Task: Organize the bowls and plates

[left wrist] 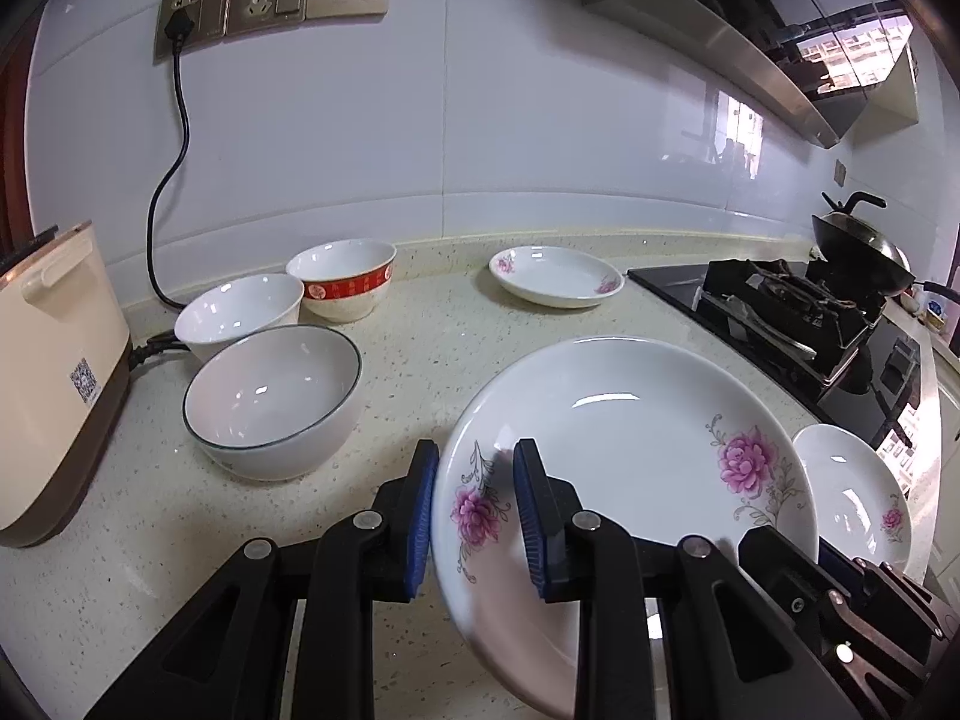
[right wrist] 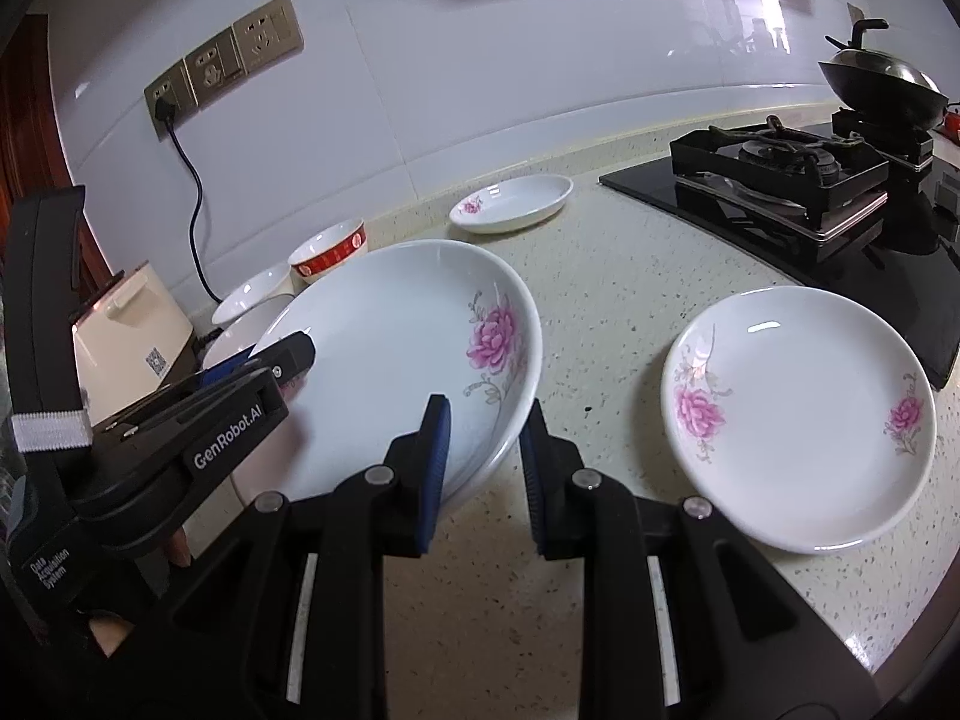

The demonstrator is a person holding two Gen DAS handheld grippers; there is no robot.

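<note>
Large flowered plate [left wrist: 618, 450] tilted above counter [left wrist: 420, 330], left of stove [left wrist: 798, 312]. Left gripper [left wrist: 474, 516] clamps near rim; right gripper [right wrist: 483, 456] clamps opposite rim. Plate's lower edge hidden behind fingers. Bowls [left wrist: 276, 390] farther left.

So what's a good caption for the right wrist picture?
Both grippers lift the big flowered plate off the counter.

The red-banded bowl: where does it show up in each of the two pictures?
Left wrist view: red-banded bowl sits upper left of centre, at the wall, behind two white bowls.
Right wrist view: red-banded bowl is left of centre, peeking out behind the big flowered plate.
Shared landmark: the wall sockets above it.
</note>
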